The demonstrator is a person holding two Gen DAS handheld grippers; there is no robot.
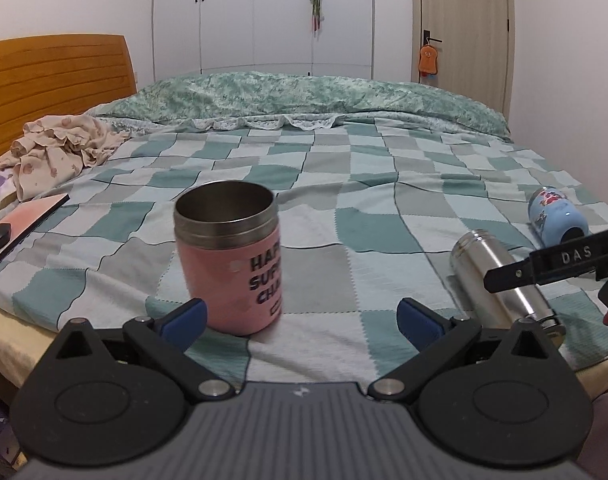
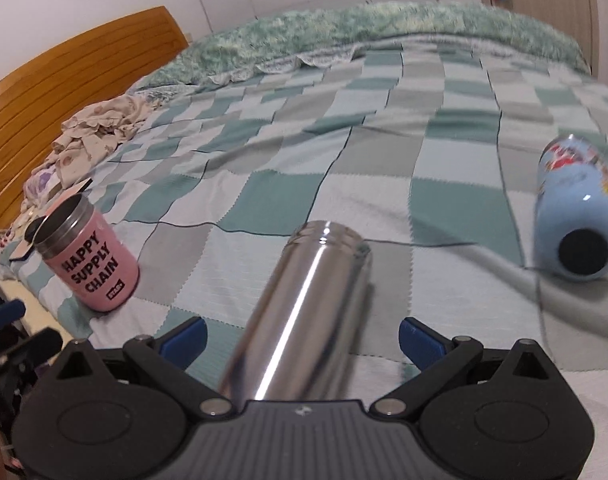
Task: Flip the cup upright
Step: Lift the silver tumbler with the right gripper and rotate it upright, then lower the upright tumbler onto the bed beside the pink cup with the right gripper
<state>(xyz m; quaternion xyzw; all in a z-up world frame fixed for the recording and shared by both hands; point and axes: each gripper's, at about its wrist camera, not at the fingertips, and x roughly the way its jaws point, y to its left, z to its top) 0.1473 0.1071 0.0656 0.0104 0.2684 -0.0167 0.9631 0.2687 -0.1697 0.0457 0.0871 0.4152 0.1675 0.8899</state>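
A pink cup with a steel rim stands upright on the checked bedspread, mouth up, just beyond my open left gripper; its fingers do not touch it. It also shows in the right wrist view. A steel flask lies on its side between the wide-open fingers of my right gripper, untouched. It shows in the left wrist view, with the right gripper over it. A blue printed bottle lies on its side to the right, also in the left wrist view.
The bed's near edge runs just below the cups. A crumpled cloth and a pink board with a black disc lie at the left by the wooden headboard. A rolled green duvet lies across the far side.
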